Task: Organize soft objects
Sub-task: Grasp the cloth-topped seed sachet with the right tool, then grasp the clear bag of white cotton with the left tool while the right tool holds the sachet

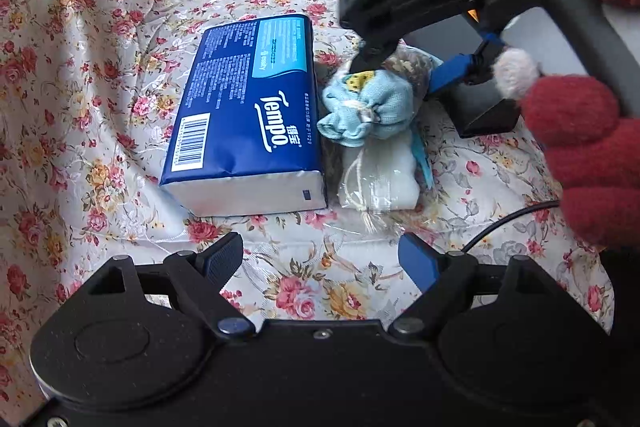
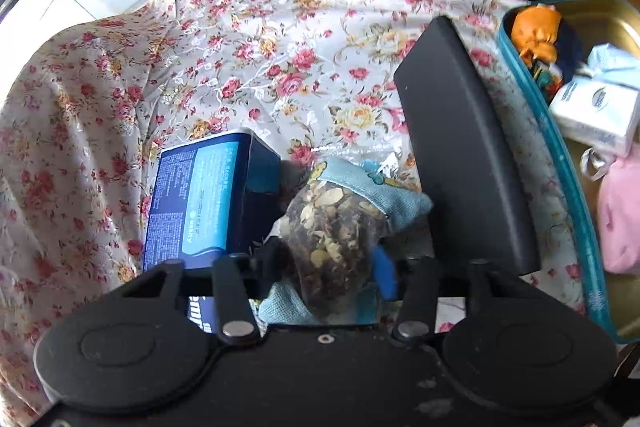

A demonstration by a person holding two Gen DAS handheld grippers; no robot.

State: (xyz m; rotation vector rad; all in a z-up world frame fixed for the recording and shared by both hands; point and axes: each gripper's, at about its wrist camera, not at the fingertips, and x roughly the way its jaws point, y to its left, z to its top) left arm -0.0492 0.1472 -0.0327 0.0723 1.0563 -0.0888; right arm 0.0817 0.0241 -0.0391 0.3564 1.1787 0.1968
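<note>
A clear bag of dried petals (image 2: 336,231) lies against a light blue sock bundle (image 2: 384,195) on the floral cloth. My right gripper (image 2: 332,267) is shut on the petal bag, its fingers pressing both sides. In the left wrist view the right gripper (image 1: 408,67) reaches down onto the sock bundle (image 1: 368,107) and the petal bag (image 1: 416,65). A blue Tempo tissue pack (image 1: 248,115) lies just left of them, also in the right wrist view (image 2: 208,203). A clear bag of white stuffing (image 1: 380,175) sits under the sock. My left gripper (image 1: 320,259) is open and holds nothing, nearer than the pile.
A black flat block (image 2: 464,147) stands right of the pile. Beyond it is a teal tin (image 2: 560,155) holding an orange toy (image 2: 536,31), white tissue packs (image 2: 596,115) and a pink soft item (image 2: 620,215). A red-gloved hand (image 1: 580,131) holds the right gripper. The floral cloth (image 1: 100,67) drapes away at the left.
</note>
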